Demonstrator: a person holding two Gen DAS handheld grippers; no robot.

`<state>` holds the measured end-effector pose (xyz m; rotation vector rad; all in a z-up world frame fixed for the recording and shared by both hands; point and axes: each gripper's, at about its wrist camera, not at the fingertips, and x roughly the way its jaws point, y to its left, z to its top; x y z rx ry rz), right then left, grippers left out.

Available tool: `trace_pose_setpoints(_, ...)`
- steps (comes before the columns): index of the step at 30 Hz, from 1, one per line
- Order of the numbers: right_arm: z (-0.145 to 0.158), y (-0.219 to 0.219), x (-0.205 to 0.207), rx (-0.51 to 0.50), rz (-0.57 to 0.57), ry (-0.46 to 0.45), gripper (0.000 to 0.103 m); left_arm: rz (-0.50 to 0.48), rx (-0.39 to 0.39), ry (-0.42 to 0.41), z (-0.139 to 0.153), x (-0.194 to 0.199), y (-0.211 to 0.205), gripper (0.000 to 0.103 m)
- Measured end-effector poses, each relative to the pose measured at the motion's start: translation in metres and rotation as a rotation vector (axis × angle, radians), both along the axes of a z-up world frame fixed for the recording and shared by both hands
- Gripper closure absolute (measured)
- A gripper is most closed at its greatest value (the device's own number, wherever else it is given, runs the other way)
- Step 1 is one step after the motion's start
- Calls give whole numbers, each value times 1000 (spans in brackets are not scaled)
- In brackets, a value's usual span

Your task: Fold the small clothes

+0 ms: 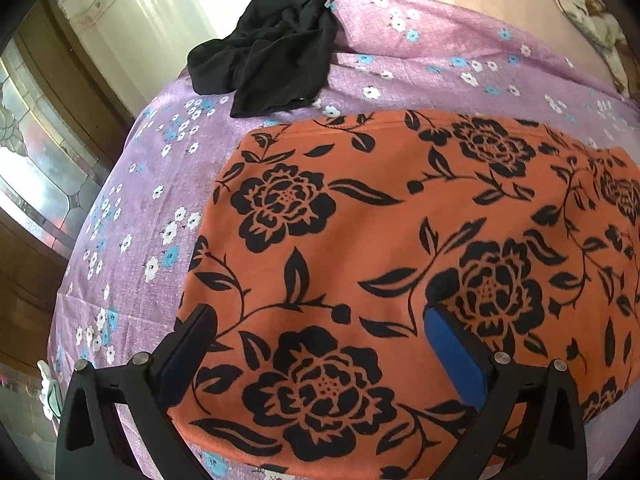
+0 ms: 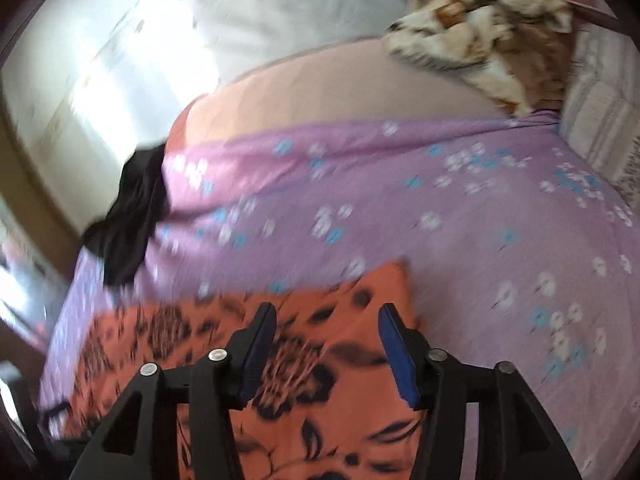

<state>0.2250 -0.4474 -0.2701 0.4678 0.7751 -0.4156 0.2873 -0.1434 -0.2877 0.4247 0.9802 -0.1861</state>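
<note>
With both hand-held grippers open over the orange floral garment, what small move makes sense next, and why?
Probably reach the left hand-held gripper toward the crumpled black garment. The orange floral garment already lies flat with straight edges on the purple sheet, and the right hand-held gripper holds nothing.

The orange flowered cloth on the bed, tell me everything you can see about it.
The orange cloth is a soft fabric printed with big black roses, leaves and stems. It lies flat on the purple flowered bedsheet, smooth, with a straight far edge and rounded-looking sides, so it seems already folded. The crumpled black garment sits apart beyond its far corner. Both the left gripper and right gripper hang over it with jaws open, nothing between them.
</note>
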Motion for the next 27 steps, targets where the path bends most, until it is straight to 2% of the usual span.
trace_pose_setpoints(2, -24, -1, 7, 16, -14, 104, 70, 1, 9, 4, -1, 0, 1, 0)
trace_pose_setpoints(3, -42, -8, 8, 24, -51, 181, 71, 2, 9, 10, -2, 1, 3, 0)
trace_pose_setpoints(4, -51, -12, 6, 35, -71, 207, 71, 6, 9, 16, -2, 2, 5, 0)
trace_pose_setpoints(5, -52, -14, -2, 50, -78, 159, 72, 15, 11, 23, -3, 4, 7, 0)
trace_pose_setpoints(7, -43, -12, -11, 53, -93, 146, 72, 31, 3, 23, -1, 6, 11, 0)
trace_pose_setpoints(9, -31, -8, -27, 95, -102, 86, 72, 47, -8, 9, 4, 8, 15, 0)
trace_pose_setpoints(11, -20, 1, -36, 96, -97, 42, 72, 65, -28, -10, 10, 8, 19, 0)
trace_pose_setpoints(12, -18, 4, -39, 90, -85, 27, 69, 70, -37, -14, 11, 8, 20, 0)
trace_pose_setpoints(14, -23, 17, -42, 80, -51, 44, 68, 68, -7, -3, 5, 8, 19, 0)
trace_pose_setpoints(16, -44, 23, -39, 101, -21, 124, 69, 62, 49, 25, -7, 9, 15, 0)
trace_pose_setpoints(17, -50, 27, -42, 78, -7, 123, 69, 56, 58, 27, -11, 9, 14, 0)
trace_pose_setpoints(19, -45, 36, -49, 36, 7, 113, 69, 57, 58, 19, -7, 8, 12, 0)
trace_pose_setpoints(20, -40, 38, -54, 67, 2, 114, 69, 54, 43, 18, -4, 7, 13, 0)
trace_pose_setpoints(23, -31, 37, -79, 206, -4, 38, 69, 43, -36, -6, 9, 3, 14, 0)
trace_pose_setpoints(25, -28, 37, -96, 241, -14, -8, 69, 24, -64, -35, 17, -2, 12, 0)
trace_pose_setpoints(27, -37, 39, -109, 288, -12, -14, 63, -5, -58, -36, 16, -7, 5, 0)
